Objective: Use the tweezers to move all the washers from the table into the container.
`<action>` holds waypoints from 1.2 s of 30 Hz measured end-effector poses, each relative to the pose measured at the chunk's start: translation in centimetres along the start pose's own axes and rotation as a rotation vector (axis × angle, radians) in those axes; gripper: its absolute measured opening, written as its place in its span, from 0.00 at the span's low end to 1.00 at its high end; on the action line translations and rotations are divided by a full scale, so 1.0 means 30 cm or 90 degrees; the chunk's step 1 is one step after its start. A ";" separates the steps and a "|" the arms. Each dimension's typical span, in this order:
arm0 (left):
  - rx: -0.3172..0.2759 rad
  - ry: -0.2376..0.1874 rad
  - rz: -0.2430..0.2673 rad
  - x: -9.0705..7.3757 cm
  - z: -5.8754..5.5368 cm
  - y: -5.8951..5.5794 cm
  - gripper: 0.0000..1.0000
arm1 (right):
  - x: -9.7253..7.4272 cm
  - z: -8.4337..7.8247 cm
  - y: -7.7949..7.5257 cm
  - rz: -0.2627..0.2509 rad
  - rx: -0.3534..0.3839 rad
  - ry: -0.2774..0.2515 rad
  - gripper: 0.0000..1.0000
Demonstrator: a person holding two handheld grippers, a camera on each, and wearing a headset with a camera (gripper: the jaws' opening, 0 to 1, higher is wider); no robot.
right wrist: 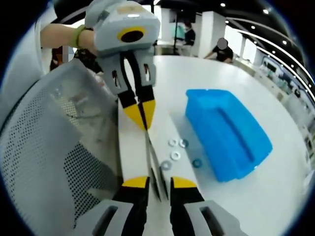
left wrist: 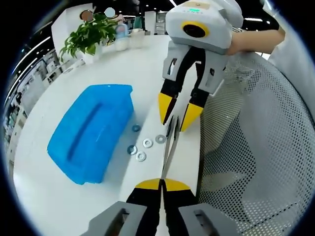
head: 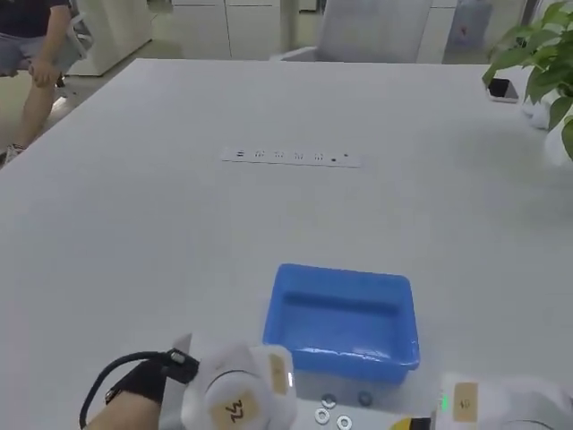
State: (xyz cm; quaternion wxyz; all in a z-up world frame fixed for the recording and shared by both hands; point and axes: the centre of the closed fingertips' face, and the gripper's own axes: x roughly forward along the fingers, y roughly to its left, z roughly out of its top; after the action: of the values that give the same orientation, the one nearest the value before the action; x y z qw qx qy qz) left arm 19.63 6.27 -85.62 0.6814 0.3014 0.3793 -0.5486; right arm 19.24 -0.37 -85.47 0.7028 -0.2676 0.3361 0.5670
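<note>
left gripper (left wrist: 162, 185) clamps tweezers (left wrist: 170, 142) | right gripper (right wrist: 160, 183) gapes astride them | washers (left wrist: 147, 143) lie between tweezers and container (left wrist: 88, 130)

A blue container (head: 345, 322) is being carried by the white tabletop (head: 134, 224). Small washers (left wrist: 147, 143) are being left lying just beside the container, and a socket strip (head: 291, 157) is being shown well beyond it.

Left gripper (right wrist: 141, 117) pinches tweezers (right wrist: 152, 158) lying between right gripper's (right wrist: 160, 183) parted jaws.
</note>
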 end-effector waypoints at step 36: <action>0.094 -0.007 -0.026 -0.019 0.038 -0.045 0.00 | 0.014 -0.013 0.002 0.007 -0.008 0.008 0.11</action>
State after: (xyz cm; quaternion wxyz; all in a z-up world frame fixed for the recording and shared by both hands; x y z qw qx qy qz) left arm 18.45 5.33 -84.54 0.6480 0.3399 0.3401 -0.5907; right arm 19.16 -0.39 -86.03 0.6959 -0.2738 0.3387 0.5709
